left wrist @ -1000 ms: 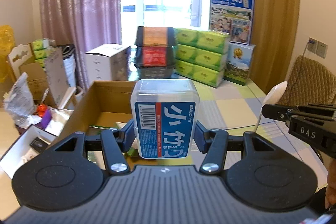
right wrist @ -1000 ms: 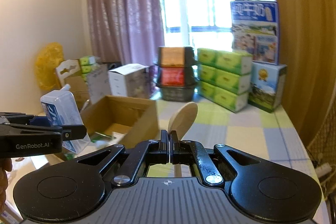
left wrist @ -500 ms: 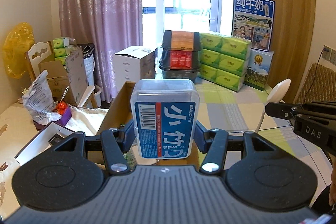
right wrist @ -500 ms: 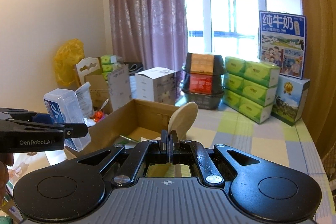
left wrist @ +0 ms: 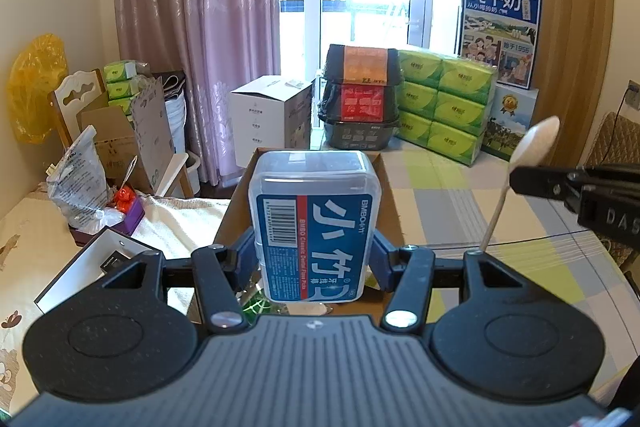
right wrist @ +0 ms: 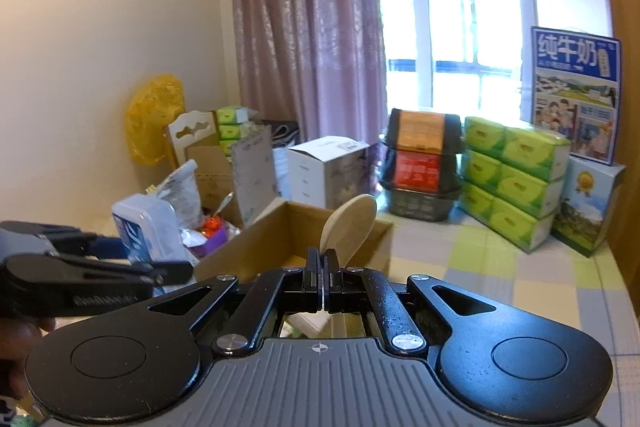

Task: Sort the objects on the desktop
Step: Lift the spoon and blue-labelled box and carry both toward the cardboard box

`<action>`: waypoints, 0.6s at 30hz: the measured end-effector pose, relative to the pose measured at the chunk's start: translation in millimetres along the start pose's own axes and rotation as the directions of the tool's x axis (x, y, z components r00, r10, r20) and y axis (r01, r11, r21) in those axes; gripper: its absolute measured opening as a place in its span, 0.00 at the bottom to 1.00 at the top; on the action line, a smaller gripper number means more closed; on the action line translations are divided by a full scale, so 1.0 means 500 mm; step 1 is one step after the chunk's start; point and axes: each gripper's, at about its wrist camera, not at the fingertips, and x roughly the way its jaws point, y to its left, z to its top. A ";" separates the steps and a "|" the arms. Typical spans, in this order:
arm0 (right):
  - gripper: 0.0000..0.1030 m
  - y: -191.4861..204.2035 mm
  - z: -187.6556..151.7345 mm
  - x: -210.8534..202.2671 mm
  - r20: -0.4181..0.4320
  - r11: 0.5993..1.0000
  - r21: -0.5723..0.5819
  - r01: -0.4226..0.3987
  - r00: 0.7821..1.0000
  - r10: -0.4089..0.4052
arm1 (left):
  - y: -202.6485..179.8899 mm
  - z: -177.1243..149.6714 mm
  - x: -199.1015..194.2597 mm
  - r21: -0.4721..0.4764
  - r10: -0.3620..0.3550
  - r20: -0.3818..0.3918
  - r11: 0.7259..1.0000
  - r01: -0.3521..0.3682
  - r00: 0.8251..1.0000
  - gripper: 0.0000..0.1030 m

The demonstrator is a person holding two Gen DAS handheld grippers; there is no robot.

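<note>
Both grippers have lifted and tipped back over the last second: more curtain and window fill the views now, and the cardboard box (left wrist: 390,187) has sunk low behind the load.

Nearest, the left gripper (left wrist: 312,259) is clamped on the floss-pick box (left wrist: 312,223), its blue pads pressing the two short sides low down, the box standing upright dead centre. That's a hard clear plastic tub, light and stiff but slick-walled, so a low side squeeze like this looks right; I'd guess it could rattle or slip if the squeeze eased.

Over at three o'clock of that view the right gripper (right wrist: 321,281) has its jaws pressed together on the handle of the wooden spoon (right wrist: 352,227), bowl up and leaning toward one o'clock. Thin, rigid, featherweight; held by the stem it may pivot between the pads.

Just beyond, the open cardboard box sits on the checked tablecloth (left wrist: 460,187), something green inside, though I can't make out what.

Further off at twelve o'clock: stacked black baskets (left wrist: 362,99), then green tissue packs (left wrist: 444,107) and milk cartons (left wrist: 500,31) at one o'clock. At ten o'clock, a white carton (left wrist: 272,115) on the floor, clutter, then pink curtains (left wrist: 192,27) and bright window.
</note>
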 end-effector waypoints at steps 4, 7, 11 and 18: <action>0.00 0.014 0.019 0.028 0.000 1.000 -0.006 -0.025 1.000 0.025 | 0.018 0.005 0.020 0.010 0.009 -0.012 1.000 -0.009 1.000 0.50; 0.00 0.022 0.031 0.053 -0.013 0.999 0.001 -0.049 0.999 0.049 | 0.029 0.009 0.034 0.016 0.014 -0.020 1.000 -0.014 1.000 0.50; 0.00 0.034 0.039 0.088 -0.030 0.998 -0.001 -0.065 0.997 0.065 | 0.042 0.014 0.053 0.021 0.019 -0.030 1.000 -0.018 0.999 0.50; 0.00 0.058 0.039 0.132 -0.060 0.997 -0.010 -0.083 0.995 0.082 | 0.064 0.017 0.088 0.023 0.016 -0.054 1.000 -0.015 0.998 0.50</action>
